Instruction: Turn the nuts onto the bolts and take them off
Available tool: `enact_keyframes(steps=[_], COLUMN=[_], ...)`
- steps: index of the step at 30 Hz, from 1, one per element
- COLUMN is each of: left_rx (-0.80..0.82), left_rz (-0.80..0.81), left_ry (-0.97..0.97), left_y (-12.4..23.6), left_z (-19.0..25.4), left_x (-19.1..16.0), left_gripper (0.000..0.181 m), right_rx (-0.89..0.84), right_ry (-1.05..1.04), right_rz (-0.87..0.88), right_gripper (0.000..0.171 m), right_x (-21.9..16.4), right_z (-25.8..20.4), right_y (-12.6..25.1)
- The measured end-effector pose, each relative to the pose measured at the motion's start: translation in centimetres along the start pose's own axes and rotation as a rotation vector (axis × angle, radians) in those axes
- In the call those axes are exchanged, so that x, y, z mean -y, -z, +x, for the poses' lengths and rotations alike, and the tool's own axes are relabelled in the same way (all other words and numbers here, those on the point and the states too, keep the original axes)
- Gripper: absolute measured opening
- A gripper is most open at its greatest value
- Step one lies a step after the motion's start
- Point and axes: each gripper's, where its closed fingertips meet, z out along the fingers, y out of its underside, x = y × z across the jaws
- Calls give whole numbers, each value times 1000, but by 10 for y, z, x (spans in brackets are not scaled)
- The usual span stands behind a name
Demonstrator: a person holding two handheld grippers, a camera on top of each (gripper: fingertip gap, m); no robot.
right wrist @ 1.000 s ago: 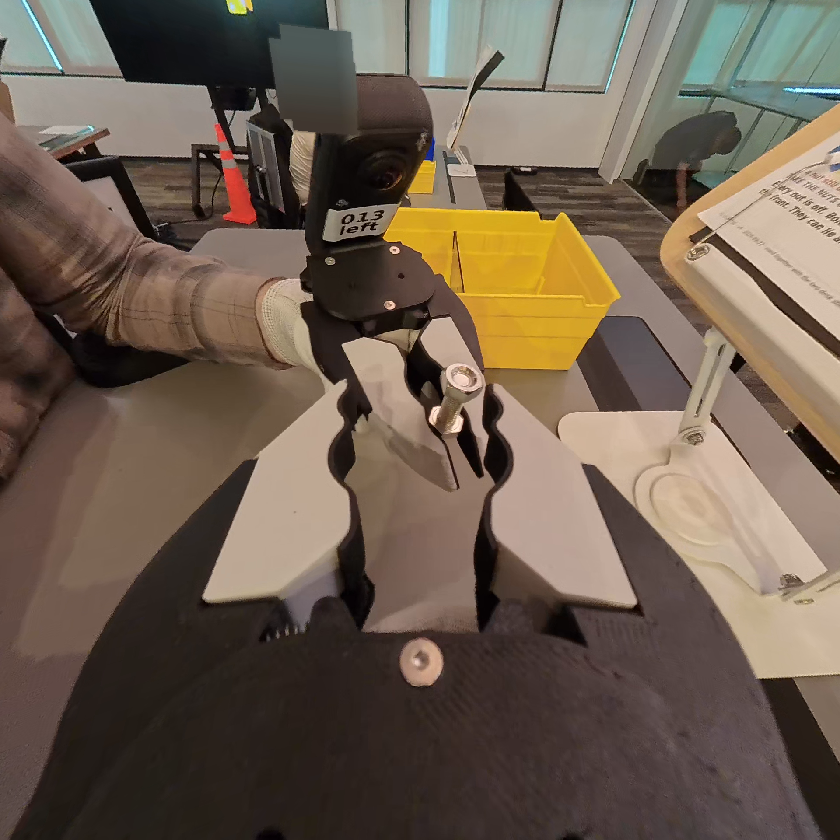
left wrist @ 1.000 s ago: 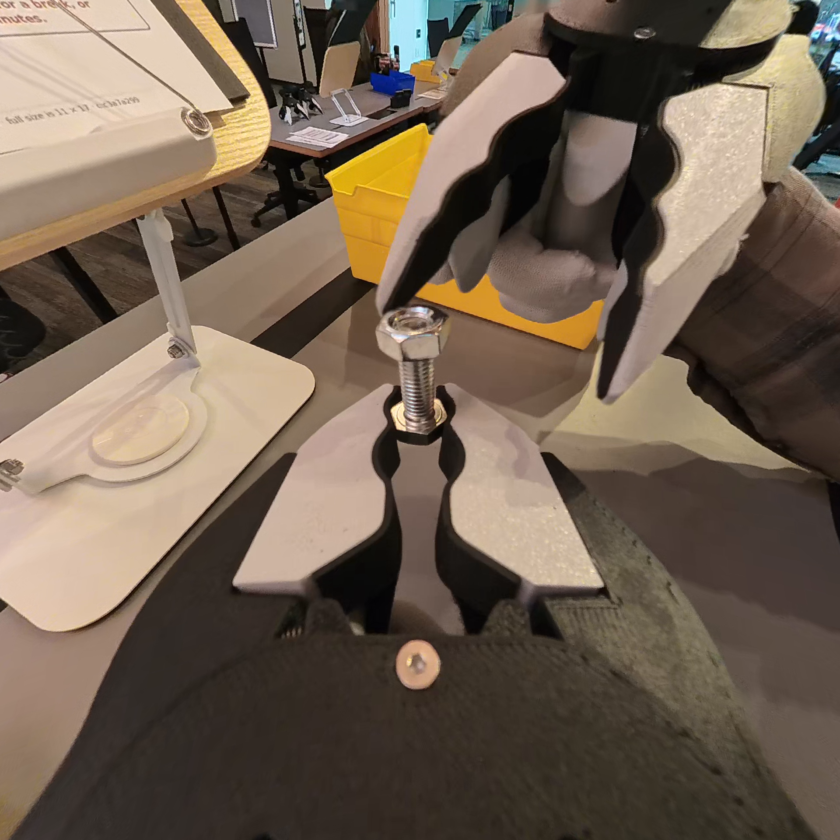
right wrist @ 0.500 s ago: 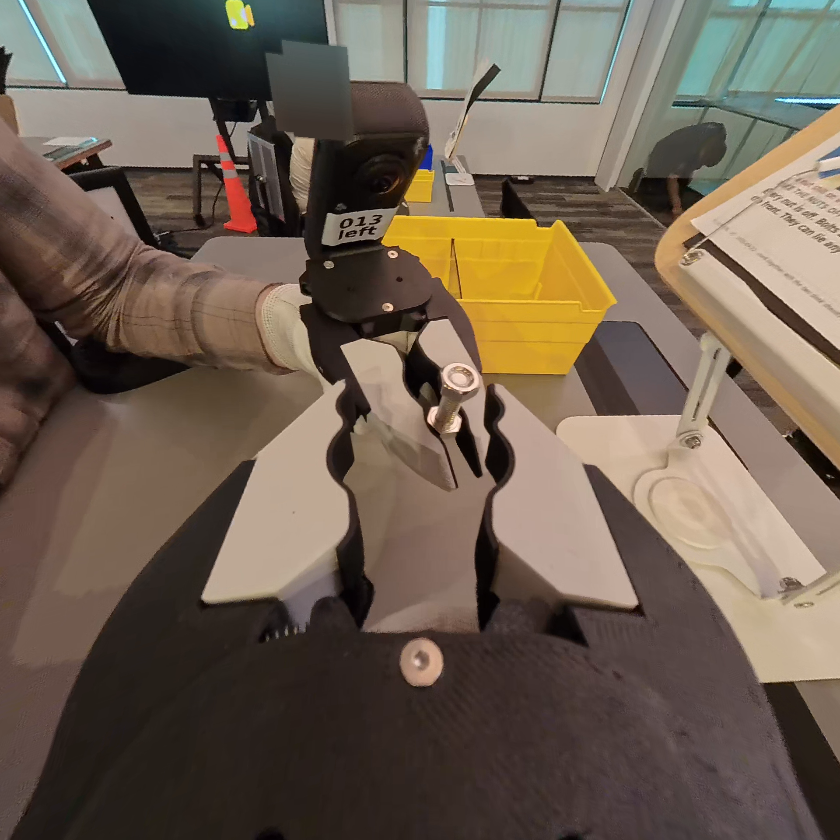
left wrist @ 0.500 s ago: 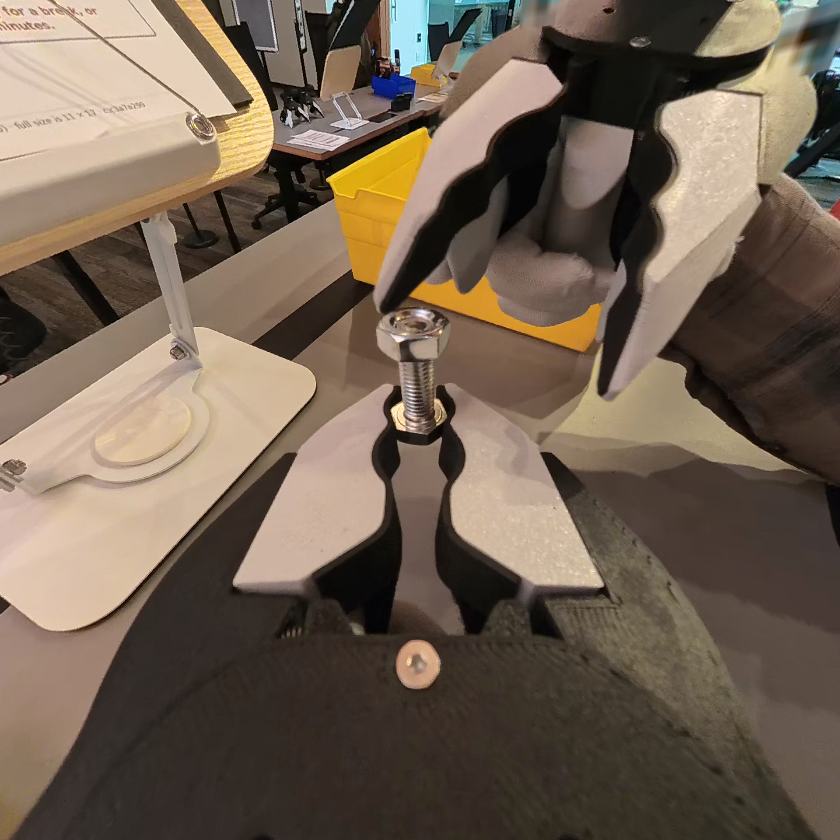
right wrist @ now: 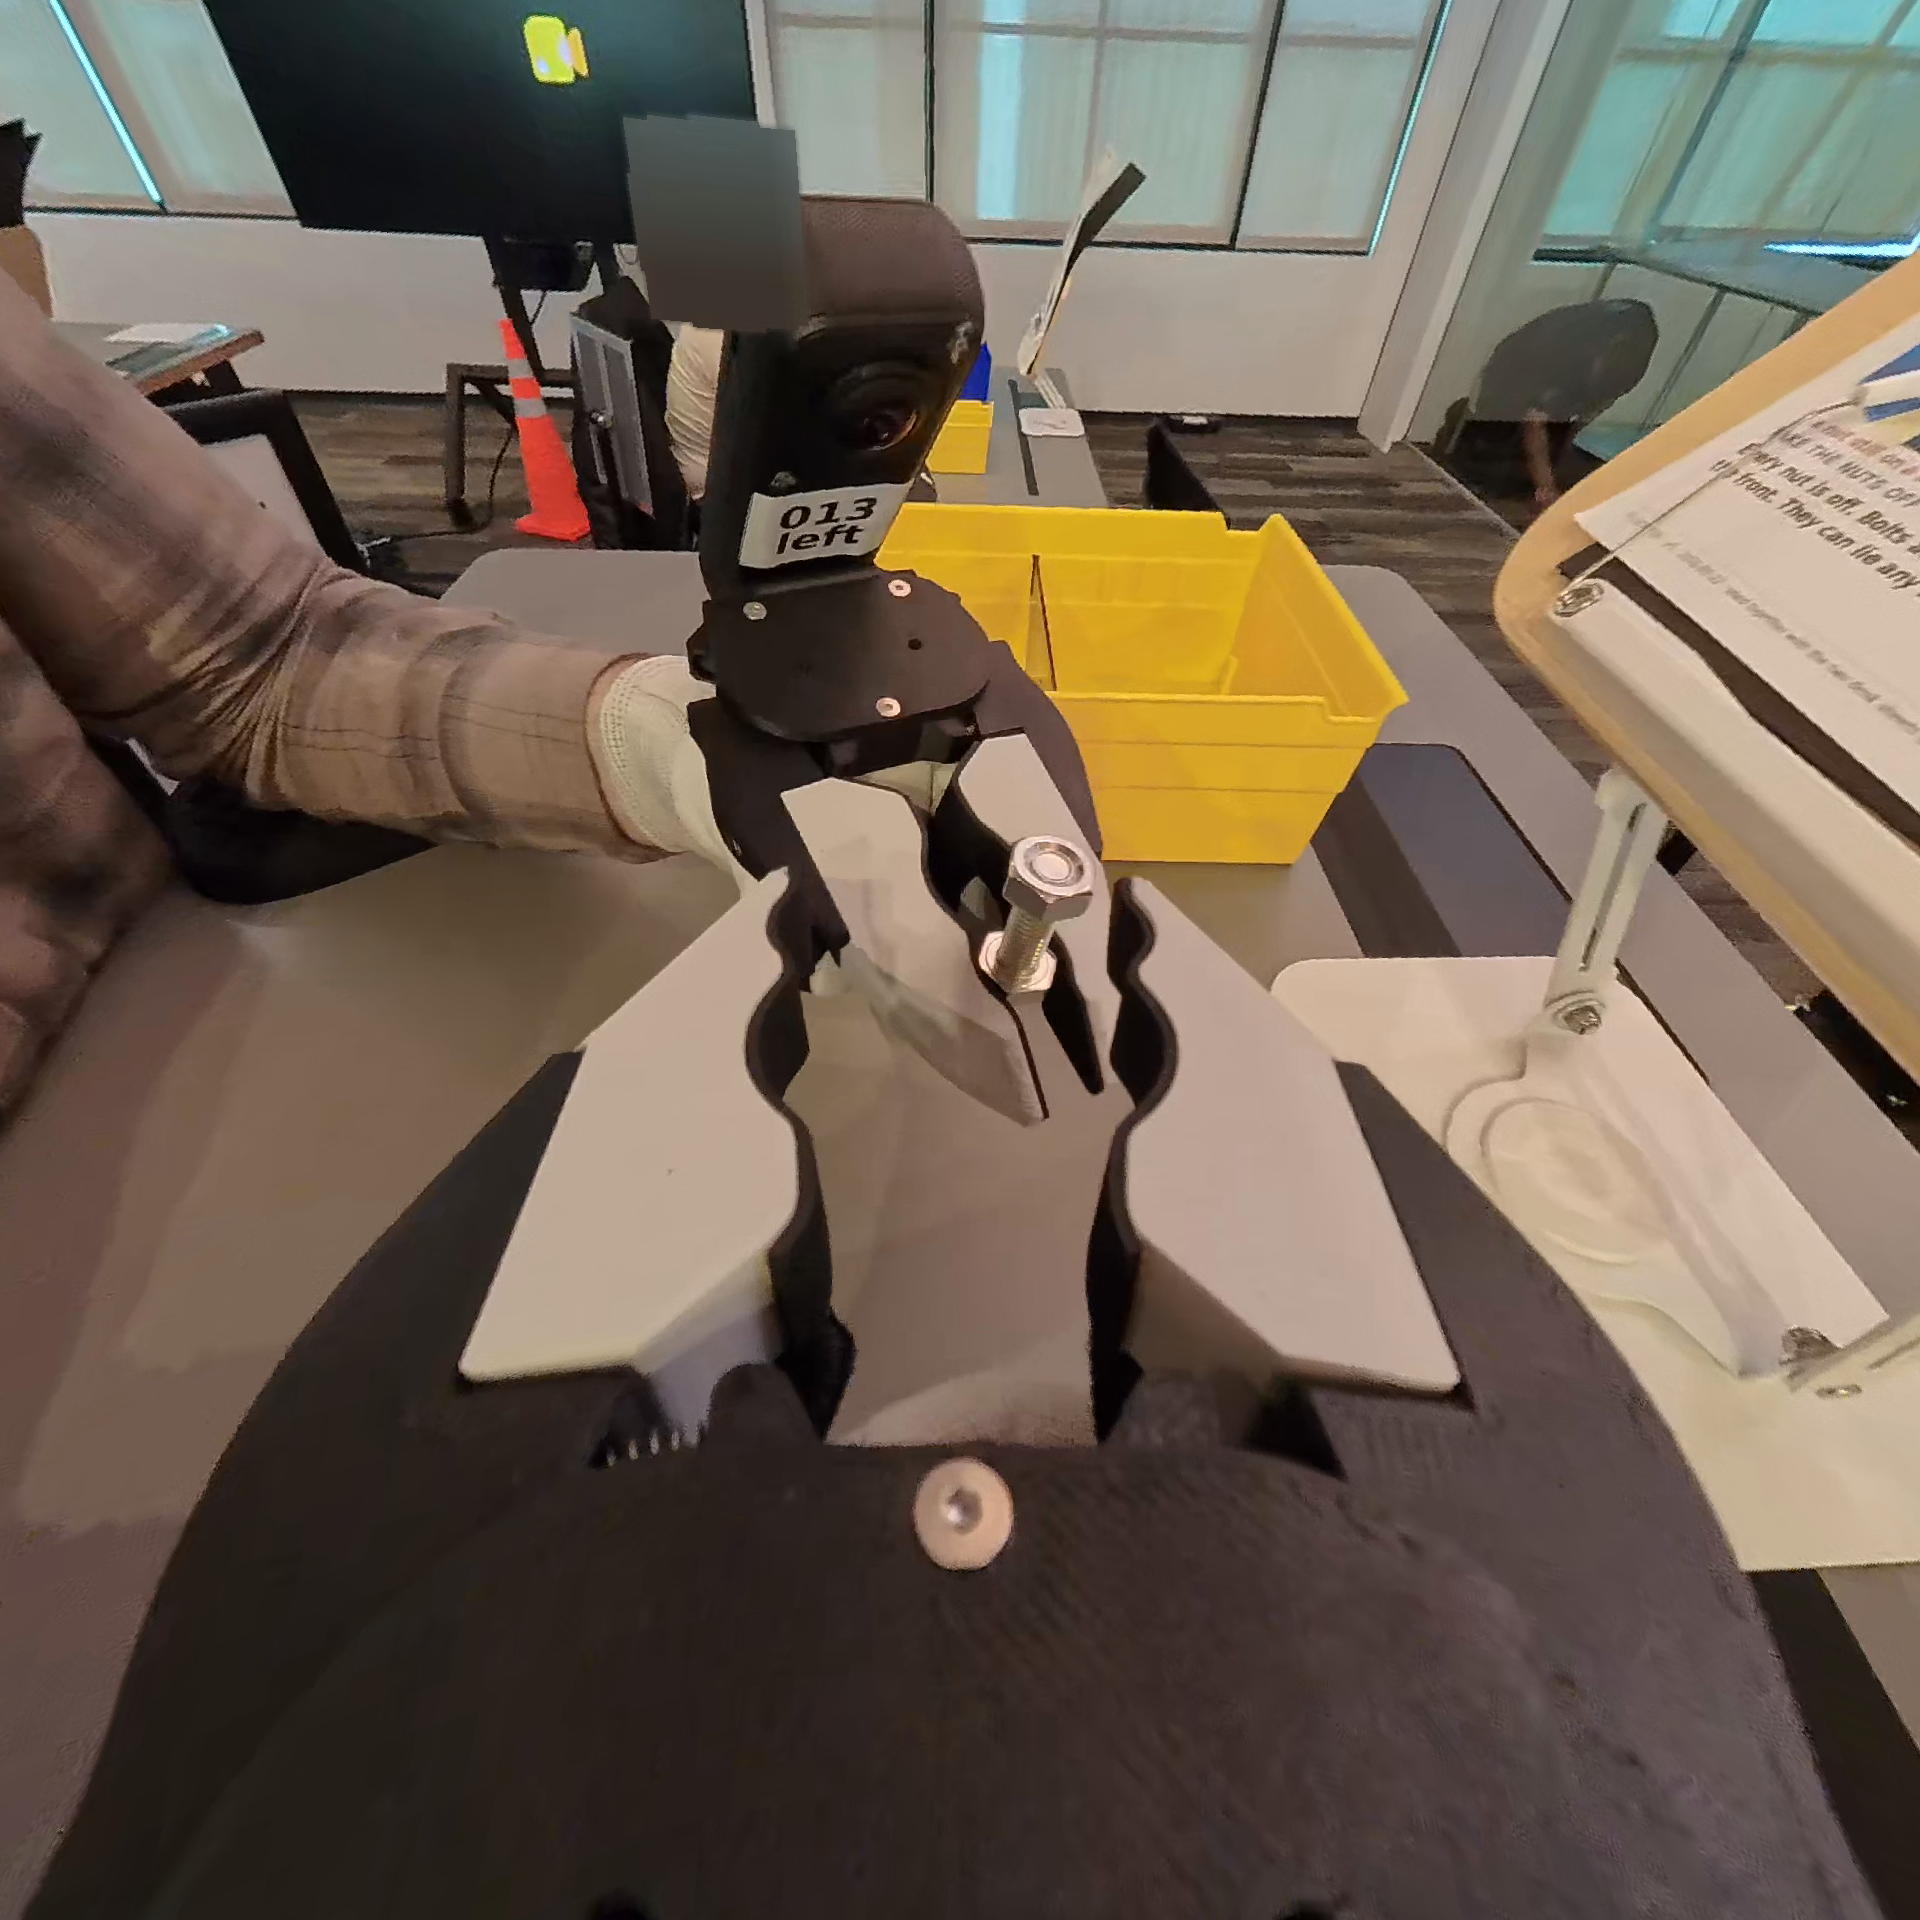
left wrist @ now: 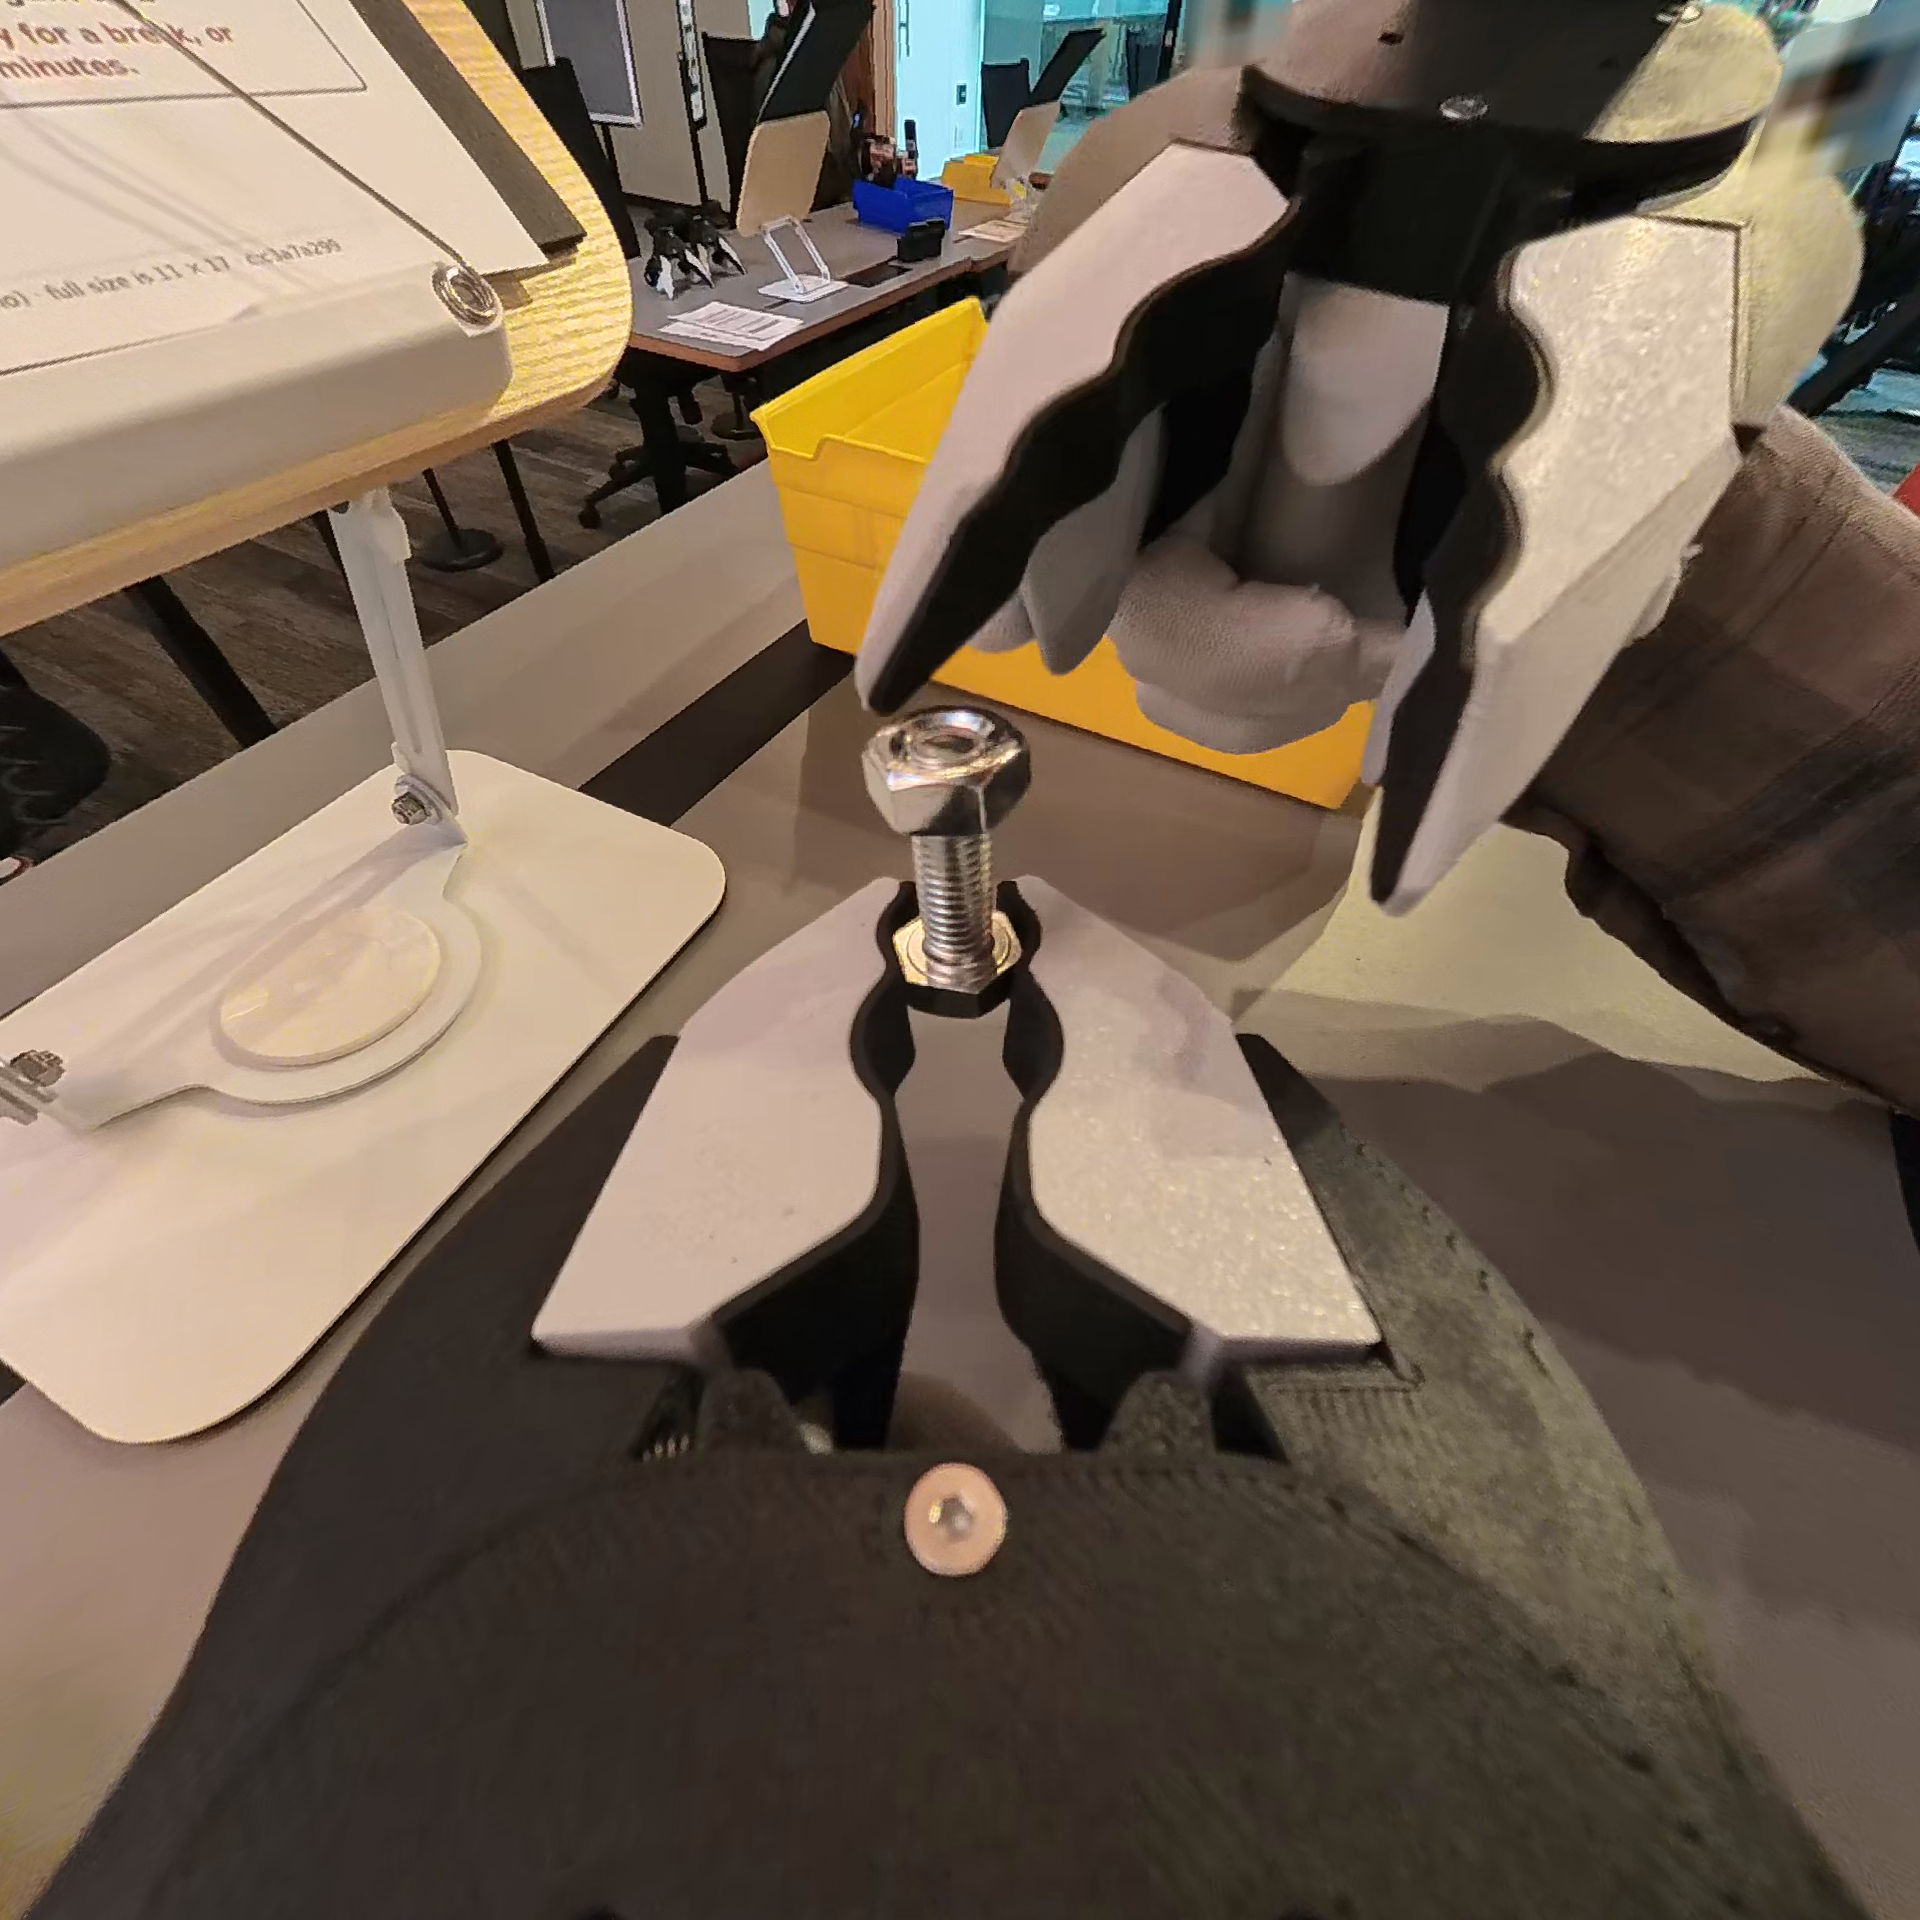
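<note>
I find my left gripper [left wrist: 951, 940] clamped on the nut [left wrist: 948, 964], with the bolt [left wrist: 945, 821] standing upright, head up, above the table [left wrist: 1558, 1195]. My right gripper [left wrist: 1132, 790] hangs spread wide, one fingertip [left wrist: 894, 681] just above the bolt head.

Yellow bin [right wrist: 1195, 748] w/ divider sits at far edge of grey table [right wrist: 260, 1060]. White stand base [left wrist: 312, 1039] on table, its arm holding a wooden board [left wrist: 582, 312] w/ printed sheet. Orange cone [right wrist: 540, 436] & dark screen [right wrist: 436, 104] in bkgd.
</note>
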Motion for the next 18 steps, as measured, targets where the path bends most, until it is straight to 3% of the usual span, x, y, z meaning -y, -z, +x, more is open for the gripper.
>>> enact_keyframes(steps=[4, 8, 13, 18], left_rx=[5, 8, -2, -1], left_rz=[2, 6, 6, 7], left_ry=[5, 15, 10, 10], left_y=[1, 2, 0, 0], left_z=[-2, -4, -1, -1], left_x=[0, 0, 0, 0], left_gripper=[15, 15, 14, 14], right_rx=[27, 81, -7, 32], right_ry=[1, 6, -13, -14], right_rz=[-1, 33, 46, 40], right_gripper=[54, 42, 59, 56], right_x=[0, 6, 6, 2], right_z=[-5, -15, 3, -2], right_y=[1, 7, 4, -2])
